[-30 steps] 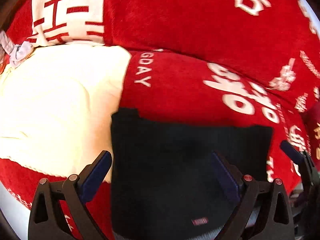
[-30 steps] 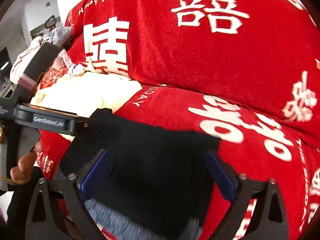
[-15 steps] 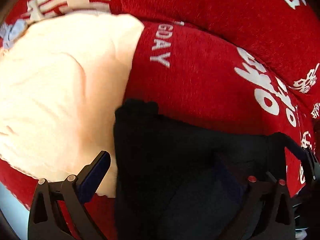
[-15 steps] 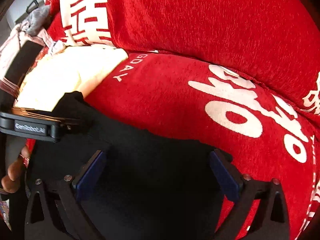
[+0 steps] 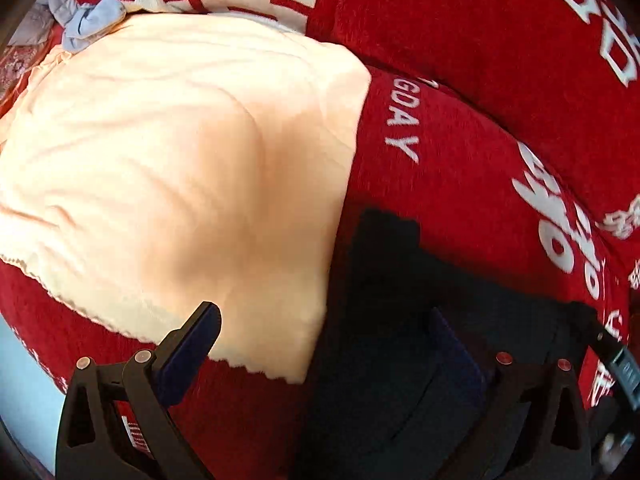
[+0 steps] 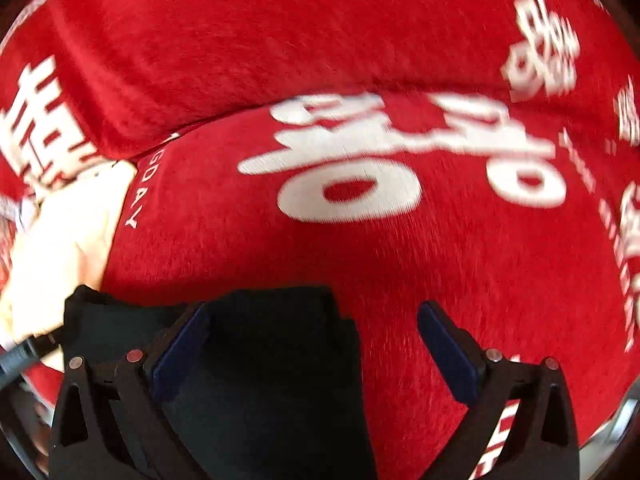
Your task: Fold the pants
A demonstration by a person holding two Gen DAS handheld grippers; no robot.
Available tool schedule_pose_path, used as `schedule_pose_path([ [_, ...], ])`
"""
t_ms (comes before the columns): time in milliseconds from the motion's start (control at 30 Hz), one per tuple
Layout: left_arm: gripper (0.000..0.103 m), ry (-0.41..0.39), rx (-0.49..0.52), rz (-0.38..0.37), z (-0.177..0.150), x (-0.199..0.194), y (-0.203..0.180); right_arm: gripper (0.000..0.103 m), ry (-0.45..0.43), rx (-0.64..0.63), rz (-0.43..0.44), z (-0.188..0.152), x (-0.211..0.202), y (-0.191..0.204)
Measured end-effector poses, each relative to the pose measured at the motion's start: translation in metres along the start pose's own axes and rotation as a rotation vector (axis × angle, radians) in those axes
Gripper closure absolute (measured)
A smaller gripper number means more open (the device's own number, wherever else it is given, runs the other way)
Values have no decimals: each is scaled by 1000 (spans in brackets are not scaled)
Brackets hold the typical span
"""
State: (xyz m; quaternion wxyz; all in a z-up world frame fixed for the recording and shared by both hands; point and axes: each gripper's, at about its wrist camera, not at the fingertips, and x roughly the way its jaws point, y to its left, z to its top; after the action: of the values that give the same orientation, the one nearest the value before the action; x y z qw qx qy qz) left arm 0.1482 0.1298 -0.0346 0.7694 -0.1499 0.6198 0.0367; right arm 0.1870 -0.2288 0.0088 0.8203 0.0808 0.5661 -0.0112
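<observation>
The black pants lie folded on the red sofa seat, seen again in the right wrist view as a dark block at the bottom. My left gripper is open, its left finger over the cream cloth and its right finger over the pants' left part. My right gripper is open too, its left finger over the pants and its right finger over bare red seat past the pants' right edge. Neither holds fabric.
A cream blanket covers the seat left of the pants. The red sofa backrest with white lettering rises behind. Grey-blue cloth lies at the far left. The right gripper's body shows at the left view's right edge.
The left gripper swung left, so the cream blanket now fills its view. The right gripper swung right and its view blurred; the pants sit lower and to the left in it.
</observation>
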Motion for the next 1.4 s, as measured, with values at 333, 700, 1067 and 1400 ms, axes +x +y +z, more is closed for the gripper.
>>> schedule_pose_path([
  [333, 0, -88, 68, -57, -80, -27, 15, 0, -64, -175, -46, -102, -42, 2],
  [700, 0, -192, 167, -24, -145, -50, -6, 0, -131, -238, -72, -173, -63, 13],
  [1067, 0, -347, 251, -7, -176, -89, -31, 1, -230, -304, -114, -180, -93, 53],
  [1400, 0, -406, 307, 12, -191, -96, -41, 1, -216, -254, -109, -190, -91, 54],
])
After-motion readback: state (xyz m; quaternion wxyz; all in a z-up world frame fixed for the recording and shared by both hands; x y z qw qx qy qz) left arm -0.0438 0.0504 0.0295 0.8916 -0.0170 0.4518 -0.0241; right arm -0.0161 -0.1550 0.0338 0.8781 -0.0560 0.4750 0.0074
